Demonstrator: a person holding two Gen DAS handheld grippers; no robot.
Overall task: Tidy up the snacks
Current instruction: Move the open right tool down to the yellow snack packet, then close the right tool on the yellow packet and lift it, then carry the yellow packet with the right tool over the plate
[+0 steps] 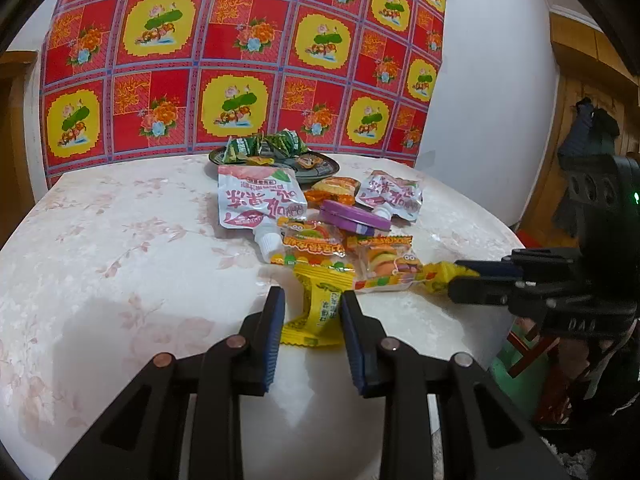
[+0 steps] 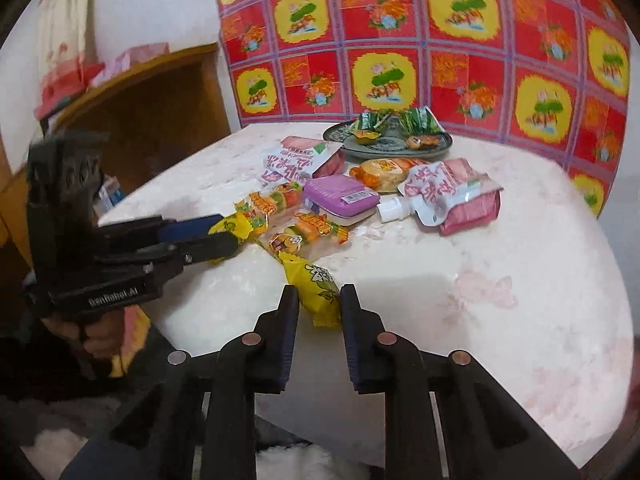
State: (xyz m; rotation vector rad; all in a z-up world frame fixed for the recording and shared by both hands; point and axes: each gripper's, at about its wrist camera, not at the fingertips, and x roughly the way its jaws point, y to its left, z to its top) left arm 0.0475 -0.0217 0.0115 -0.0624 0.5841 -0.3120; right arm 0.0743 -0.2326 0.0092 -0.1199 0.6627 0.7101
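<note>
A pile of snacks lies mid-table. My left gripper [image 1: 312, 300] has its jaws around a yellow wrapped snack [image 1: 318, 312], pads at its sides; from the right wrist view [image 2: 226, 236] they look closed on it. My right gripper [image 2: 319, 300] is likewise around a second yellow wrapped snack [image 2: 316, 286], also seen in the left wrist view [image 1: 434, 276]. Two gummy burger packs [image 1: 312, 244] [image 1: 386, 260], a purple tin [image 1: 354, 216], two white-pink drink pouches [image 1: 258, 200] [image 1: 390, 194] and an orange pack [image 1: 334, 190] lie behind. A dark plate [image 1: 326, 170] holds green-wrapped snacks [image 1: 264, 146].
The round table [image 1: 120, 240] has a pale floral cover. A red and yellow patterned cloth [image 1: 240, 60] hangs behind it. A wooden cabinet [image 2: 152, 112] stands to the left and wooden furniture [image 1: 592, 80] to the right.
</note>
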